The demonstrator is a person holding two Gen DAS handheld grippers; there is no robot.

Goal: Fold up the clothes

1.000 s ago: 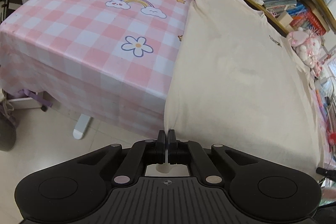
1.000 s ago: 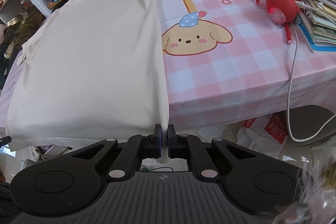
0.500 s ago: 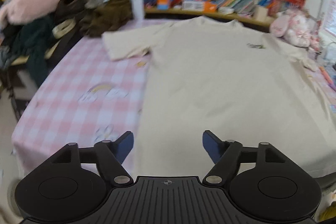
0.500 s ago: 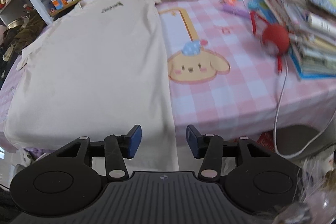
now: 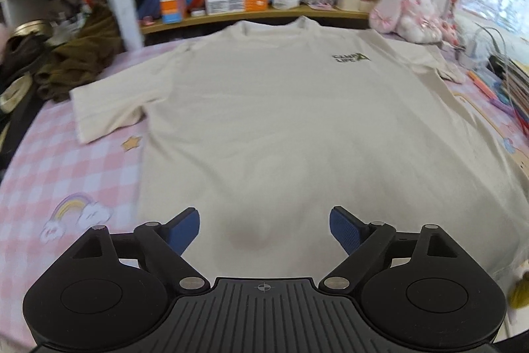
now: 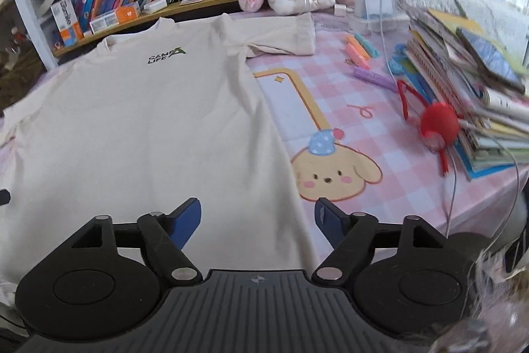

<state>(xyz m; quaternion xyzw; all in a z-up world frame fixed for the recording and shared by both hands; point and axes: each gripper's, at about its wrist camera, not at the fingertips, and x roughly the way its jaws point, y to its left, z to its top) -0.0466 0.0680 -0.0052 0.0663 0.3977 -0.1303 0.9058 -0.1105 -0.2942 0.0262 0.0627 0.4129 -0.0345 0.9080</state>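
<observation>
Your left claw (image 5: 264, 229) and right claw (image 6: 258, 220) gaped empty over the hem; the T-shirt (image 5: 281, 128) ran lengthwise away toward its collar.

One T-shirt (image 5: 281, 128) (cream) — two grippers (image 5: 264, 229).

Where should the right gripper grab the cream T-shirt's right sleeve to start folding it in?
Pinch the right sleeve at its cuff edge, coming in from the right over the pink tablecloth. The sleeve lies flat, pointing right, and the cuff is its free end, so it should lift easily onto the T-shirt. The right gripper is open.
</observation>
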